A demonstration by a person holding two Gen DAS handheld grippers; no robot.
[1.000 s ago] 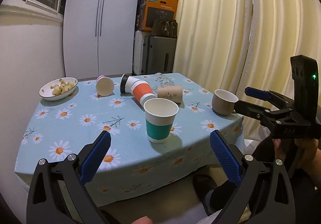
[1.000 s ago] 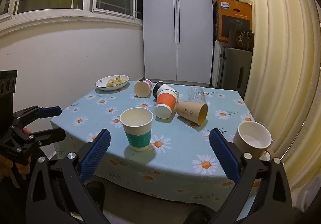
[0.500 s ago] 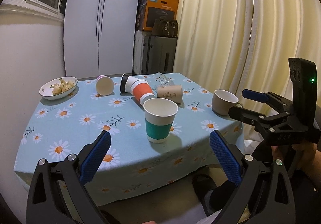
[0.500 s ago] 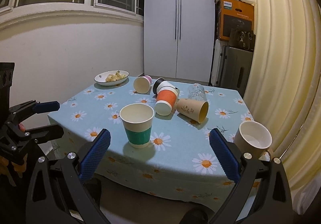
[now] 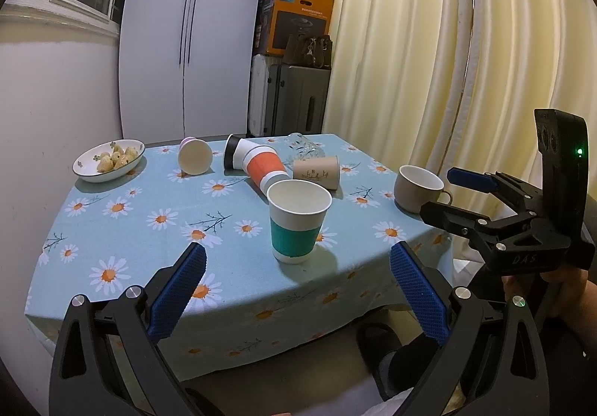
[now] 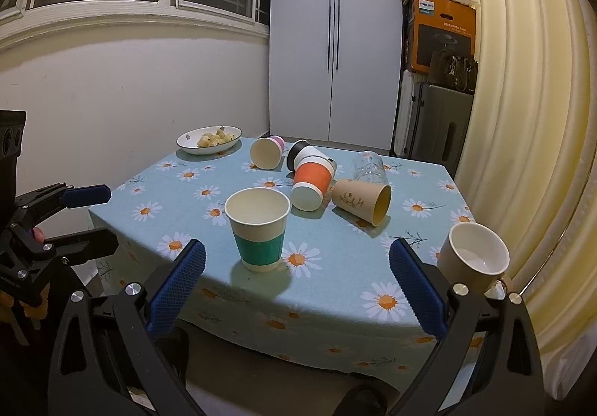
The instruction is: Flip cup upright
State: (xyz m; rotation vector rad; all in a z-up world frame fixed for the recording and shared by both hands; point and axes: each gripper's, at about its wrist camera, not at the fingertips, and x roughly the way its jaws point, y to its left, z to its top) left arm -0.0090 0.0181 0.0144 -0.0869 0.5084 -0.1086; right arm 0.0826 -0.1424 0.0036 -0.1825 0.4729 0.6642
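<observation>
Left claw (image 5: 296, 289) and right claw (image 6: 296, 289) are both hovering off the near edge of the table (image 5: 123, 229), jaws spread wide and gripping nothing. The teal-banded paper cup (image 6: 259, 229) is standing upright near that edge, between the blue pads. Behind it, an orange cup (image 6: 311, 181), a brown cup (image 6: 362, 199) and a pink-based cup (image 6: 265, 153) are lying on their sides; a clear glass (image 6: 369, 166) is probably lying tipped too. A beige mug (image 6: 474, 257) is sitting upright at the right.

Teal cup (image 5: 298, 222) front unobstructed; orange cup (image 5: 265, 169) behind.
</observation>
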